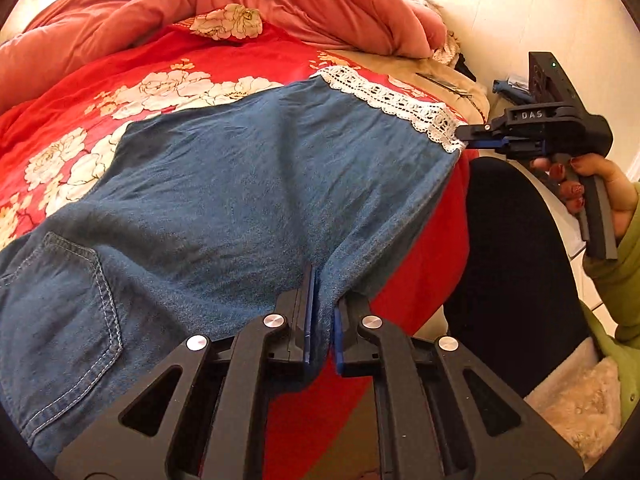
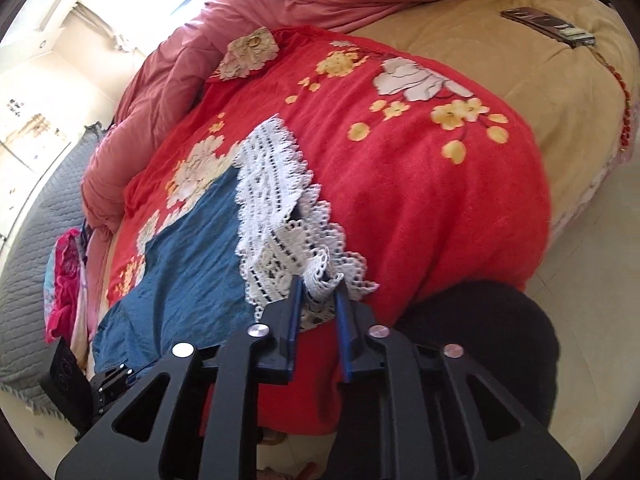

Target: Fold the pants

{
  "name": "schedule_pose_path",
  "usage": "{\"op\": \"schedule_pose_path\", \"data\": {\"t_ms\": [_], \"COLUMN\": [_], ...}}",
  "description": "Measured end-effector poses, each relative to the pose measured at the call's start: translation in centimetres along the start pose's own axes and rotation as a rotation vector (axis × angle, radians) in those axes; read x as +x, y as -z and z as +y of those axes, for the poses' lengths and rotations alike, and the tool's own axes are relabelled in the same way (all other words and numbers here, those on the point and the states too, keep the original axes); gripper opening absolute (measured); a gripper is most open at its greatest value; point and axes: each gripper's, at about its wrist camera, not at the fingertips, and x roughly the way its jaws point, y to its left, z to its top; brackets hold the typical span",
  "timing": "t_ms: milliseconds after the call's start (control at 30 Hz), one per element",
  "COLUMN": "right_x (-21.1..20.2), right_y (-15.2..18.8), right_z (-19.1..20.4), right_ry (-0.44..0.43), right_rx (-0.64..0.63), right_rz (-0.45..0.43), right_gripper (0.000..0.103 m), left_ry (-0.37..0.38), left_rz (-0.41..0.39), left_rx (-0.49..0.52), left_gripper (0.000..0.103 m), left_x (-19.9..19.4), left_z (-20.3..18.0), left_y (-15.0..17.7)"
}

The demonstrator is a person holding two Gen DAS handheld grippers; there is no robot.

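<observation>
Blue denim pants [image 1: 240, 184] lie spread on a red flowered blanket [image 1: 120, 80], with a white lace hem [image 1: 392, 104] at the far right and a back pocket [image 1: 60, 300] near the left. My left gripper [image 1: 326, 290] is shut on the near edge of the denim, which is bunched between its pads. My right gripper [image 1: 466, 138], held in a hand [image 1: 592, 184], sits at the lace corner. In the right wrist view its jaws [image 2: 318, 284] stand apart, with the lace hem [image 2: 276, 200] lying loosely between them and the denim [image 2: 192, 264] spreading to the left.
A salmon quilt [image 1: 280, 0] is heaped along the bed's far side. A tan sheet [image 2: 520, 60] with a dark flat remote [image 2: 548, 26] lies beyond the blanket. The person's dark-clad leg [image 1: 512, 260] is against the bed's edge. Pink clothes [image 2: 64, 280] lie at the left.
</observation>
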Motion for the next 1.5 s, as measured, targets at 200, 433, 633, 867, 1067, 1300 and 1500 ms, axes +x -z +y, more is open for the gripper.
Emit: {"op": "schedule_pose_path", "data": {"t_ms": [200,433,633,867,1067,1300,1500], "right_x": [-3.4,2.4,7.3,3.7,4.4,6.4,8.0], "right_y": [0.0,4.6,6.9,6.1,5.9,6.2,6.4], "right_z": [3.6,12.8,11.7,11.9,13.6,16.8,16.9], "right_ry": [0.049,-0.074,-0.015,-0.123,-0.151,-0.136,-0.097], "right_rx": [-0.204,-0.565,-0.562,-0.552,-0.578,-0.674,-0.693], "right_rz": [-0.103,0.066,0.209,0.117,0.119,0.121,0.147], "right_gripper": [0.032,0.035,0.041,0.050,0.050,0.059,0.059], "left_ry": [-0.001,-0.012,-0.018,-0.245,-0.482,-0.444,-0.585], "left_rz": [-0.003,0.009,-0.028,-0.195,-0.206,-0.172,-0.175], "left_rx": [0.010,0.018,-0.052,-0.237,-0.517,-0.564,-0.556], "left_gripper": [0.004,0.017,0.029,0.052,0.066,0.053,0.000], "left_x": [0.0,0.0,-2.5,-10.8,-15.1,-12.6,-14.2], "left_z": [-0.3,-1.1,-0.9,3.2,10.3,11.4,13.2], "left_y": [0.0,0.6,2.5,3.4,6.6,6.2,5.9]}}
